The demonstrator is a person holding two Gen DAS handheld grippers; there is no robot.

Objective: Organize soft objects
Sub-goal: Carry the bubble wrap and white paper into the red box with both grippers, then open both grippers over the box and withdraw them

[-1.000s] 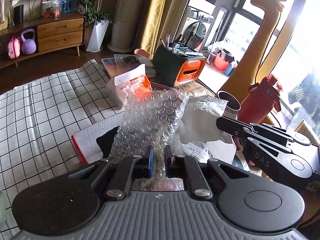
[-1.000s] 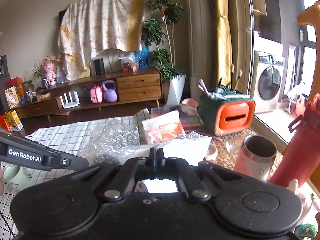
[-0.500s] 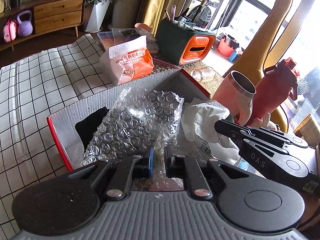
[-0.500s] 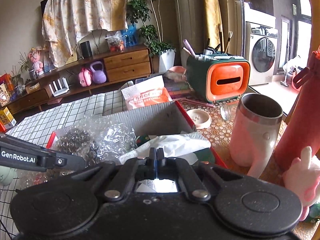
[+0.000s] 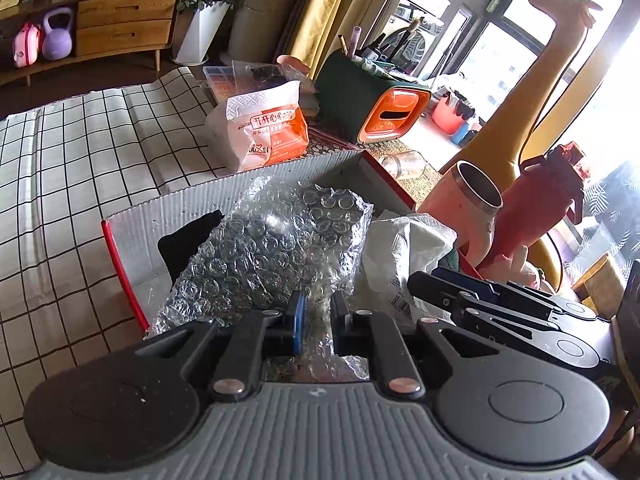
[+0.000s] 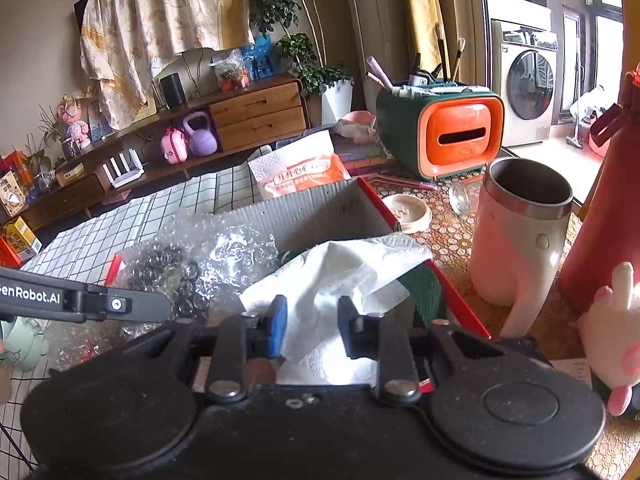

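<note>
A grey corrugated box with red edges [image 5: 256,188] stands on the table; its far wall also shows in the right wrist view [image 6: 320,208]. My left gripper [image 5: 318,312] is shut on a sheet of bubble wrap [image 5: 280,240] that lies inside the box over a black cloth [image 5: 188,240]. My right gripper [image 6: 312,318] has its jaws apart around a white paper towel [image 6: 344,276] that rests in the box on a green cloth [image 6: 424,288]. The bubble wrap shows in the right wrist view [image 6: 208,256] too.
An orange-and-white tissue pack [image 5: 268,128], a green-and-orange organizer [image 6: 440,132], a pink mug [image 6: 520,240], a red bottle [image 6: 600,216], a small glass jar [image 5: 400,162], a pink plush toy [image 6: 612,332] and a checked cloth [image 5: 72,152] surround the box.
Both grippers came down to the box with their loads. The right gripper, shut on the paper towel before, has opened. The left stays shut on the bubble wrap.
</note>
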